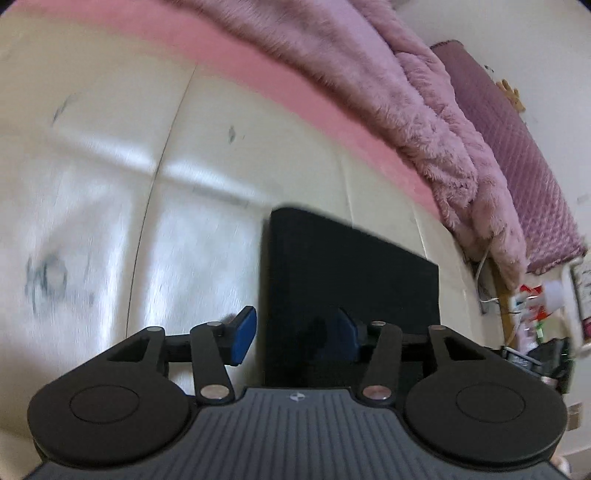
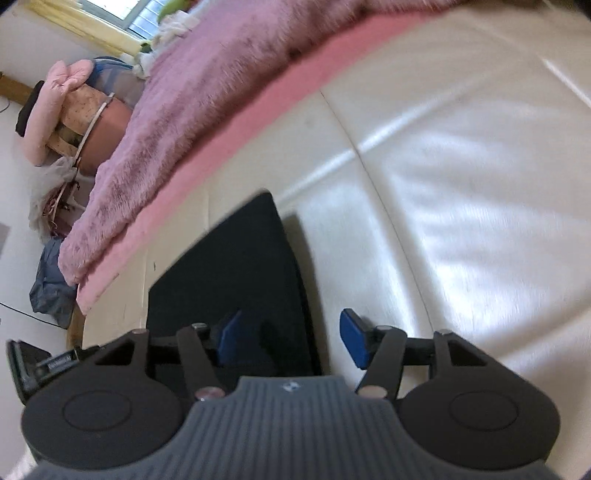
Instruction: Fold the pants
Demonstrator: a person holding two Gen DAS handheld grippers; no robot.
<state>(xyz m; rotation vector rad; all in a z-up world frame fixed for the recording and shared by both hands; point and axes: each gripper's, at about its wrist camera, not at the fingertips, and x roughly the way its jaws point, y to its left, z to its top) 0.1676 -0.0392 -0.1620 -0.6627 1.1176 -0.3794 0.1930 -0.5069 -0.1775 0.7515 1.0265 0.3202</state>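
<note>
Black folded pants (image 1: 347, 280) lie on the cream mat (image 1: 110, 184) near its pink far edge, left gripper (image 1: 295, 338) and right gripper (image 2: 291, 338) both released, empty, straddling the near corners; judged next: pinch both layers evenly.

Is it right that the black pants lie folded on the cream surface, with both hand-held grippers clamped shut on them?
Not quite. The black pants do lie folded on the cream surface, but both wrist views show the left hand-held gripper and right hand-held gripper open, gripping nothing.

Bright daylight from the window (image 2: 136, 18) upper left; glare streaks the cream mat (image 2: 461, 184); motion blur, fisheye-bent edges.
</note>
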